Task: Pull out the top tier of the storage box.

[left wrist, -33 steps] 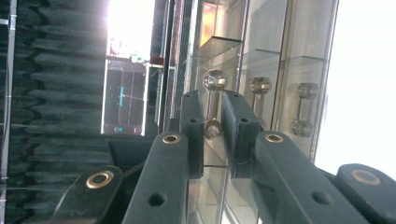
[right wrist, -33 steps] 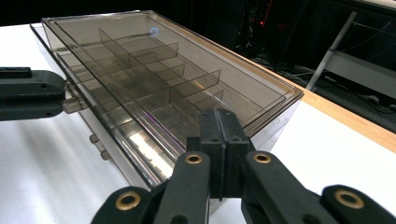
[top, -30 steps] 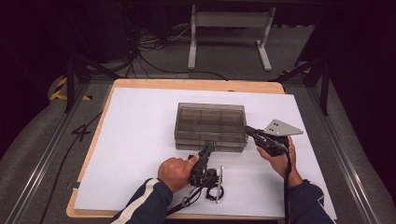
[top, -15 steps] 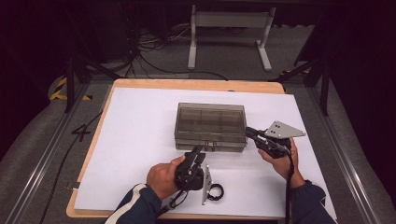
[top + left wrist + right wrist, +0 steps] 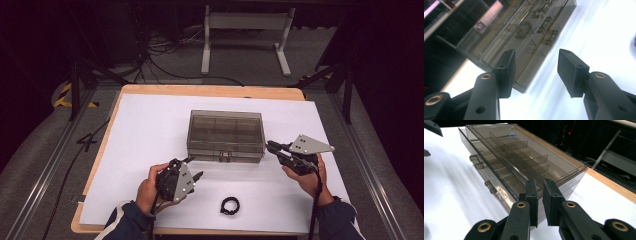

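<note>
I had the left claw [image 5: 192,172] spread wide and empty, just short of the box's near left corner. The smoky compartment box [image 5: 226,135] sat mid-bench [image 5: 145,130]. My right claw [image 5: 270,146] was nearly pressed together at its right end, gripping nothing.

The box [image 5: 226,136] looks like smoked, see-through plastic, smooth and glossy, catching highlights along its lid and dividers. The table [image 5: 150,135] wears a white, matt, paper-like sheet over a pale wooden edge. Both grippers' jaws are matt black with finely grained pads; brass-coloured metal rivets gleam at their joints
</note>
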`<move>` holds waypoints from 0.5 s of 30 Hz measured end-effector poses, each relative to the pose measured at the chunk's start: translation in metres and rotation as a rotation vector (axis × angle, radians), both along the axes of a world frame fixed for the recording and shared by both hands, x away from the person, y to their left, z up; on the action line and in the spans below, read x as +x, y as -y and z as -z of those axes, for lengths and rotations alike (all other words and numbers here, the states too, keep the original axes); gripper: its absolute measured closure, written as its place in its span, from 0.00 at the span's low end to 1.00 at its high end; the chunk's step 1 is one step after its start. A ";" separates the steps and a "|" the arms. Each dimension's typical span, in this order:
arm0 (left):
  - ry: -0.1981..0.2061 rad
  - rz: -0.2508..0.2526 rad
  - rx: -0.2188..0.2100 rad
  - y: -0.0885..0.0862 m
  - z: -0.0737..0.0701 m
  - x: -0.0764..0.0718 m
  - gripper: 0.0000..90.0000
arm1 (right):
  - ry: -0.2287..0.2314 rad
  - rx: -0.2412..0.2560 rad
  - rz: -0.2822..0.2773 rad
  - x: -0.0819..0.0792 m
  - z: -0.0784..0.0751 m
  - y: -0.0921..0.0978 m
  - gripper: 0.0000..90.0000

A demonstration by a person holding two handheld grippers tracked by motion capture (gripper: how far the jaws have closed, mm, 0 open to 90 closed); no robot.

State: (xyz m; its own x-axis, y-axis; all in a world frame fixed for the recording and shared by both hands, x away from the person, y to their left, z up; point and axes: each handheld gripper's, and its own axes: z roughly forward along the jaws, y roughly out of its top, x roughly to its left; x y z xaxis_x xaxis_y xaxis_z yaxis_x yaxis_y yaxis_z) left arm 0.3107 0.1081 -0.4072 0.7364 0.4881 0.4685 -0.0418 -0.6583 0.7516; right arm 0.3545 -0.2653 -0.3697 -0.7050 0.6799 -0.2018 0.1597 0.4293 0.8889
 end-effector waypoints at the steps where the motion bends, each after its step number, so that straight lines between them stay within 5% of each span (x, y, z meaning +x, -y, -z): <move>1: -0.016 0.000 -0.015 -0.003 0.000 0.002 0.54 | 0.001 0.000 -0.001 -0.001 0.000 0.001 0.92; 15: -0.173 -0.016 -0.152 -0.028 0.003 0.030 0.47 | -0.026 -0.023 -0.052 -0.012 0.008 0.003 0.88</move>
State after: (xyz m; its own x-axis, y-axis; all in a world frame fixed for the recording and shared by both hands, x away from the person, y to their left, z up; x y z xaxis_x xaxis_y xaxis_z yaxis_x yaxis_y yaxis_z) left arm 0.3408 0.1362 -0.4098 0.7907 0.5559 0.2565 0.1056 -0.5365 0.8373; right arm 0.3424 -0.2685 -0.3780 -0.7446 0.6375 -0.1980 0.1592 0.4576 0.8748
